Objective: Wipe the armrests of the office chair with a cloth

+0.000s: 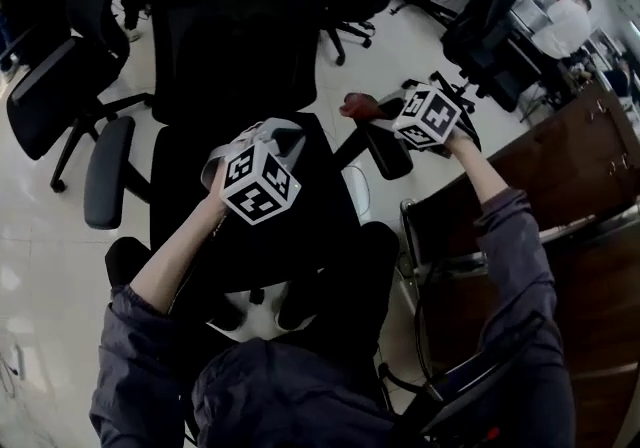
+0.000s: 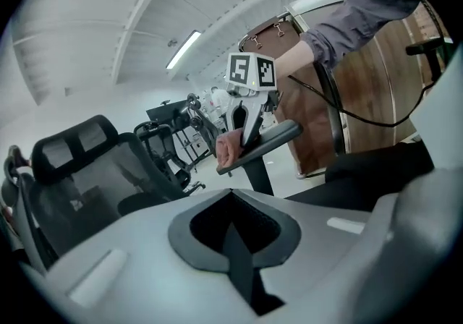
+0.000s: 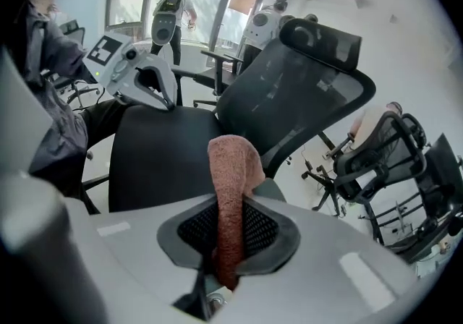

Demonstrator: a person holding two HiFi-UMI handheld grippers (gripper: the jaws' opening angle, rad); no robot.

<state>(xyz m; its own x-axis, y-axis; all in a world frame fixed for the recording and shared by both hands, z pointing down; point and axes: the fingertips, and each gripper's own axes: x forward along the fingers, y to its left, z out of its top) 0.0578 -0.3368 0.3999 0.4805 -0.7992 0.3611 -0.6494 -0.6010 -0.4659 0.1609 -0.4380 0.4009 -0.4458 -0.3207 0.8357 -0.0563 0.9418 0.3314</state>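
Head view: a black office chair (image 1: pixel 190 186) fills the centre of the frame, with its left armrest (image 1: pixel 108 171) at the left and its right armrest (image 1: pixel 388 151) right of centre.

Right gripper (image 3: pixel 230 243): the jaws are clamped on a reddish-pink cloth (image 3: pixel 233 185), which rises between them and folds over at the top. In the head view this gripper sits at upper right and the cloth (image 1: pixel 360 106) lies at the upper-left end of the right armrest. It appears to touch the pad, but the contact itself is too dark to confirm. The left gripper view shows the same thing from the side, with the cloth (image 2: pixel 230 149) bunched against the near tip of the armrest (image 2: pixel 271 142).

Left gripper (image 2: pixel 235 232): the jaws are closed together with nothing between them. The gripper is held over the seat at frame centre, well apart from the cloth.

Surroundings: a wooden cabinet (image 1: pixel 580 156) stands at the right edge, and another black chair (image 1: pixel 60 86) at upper left.
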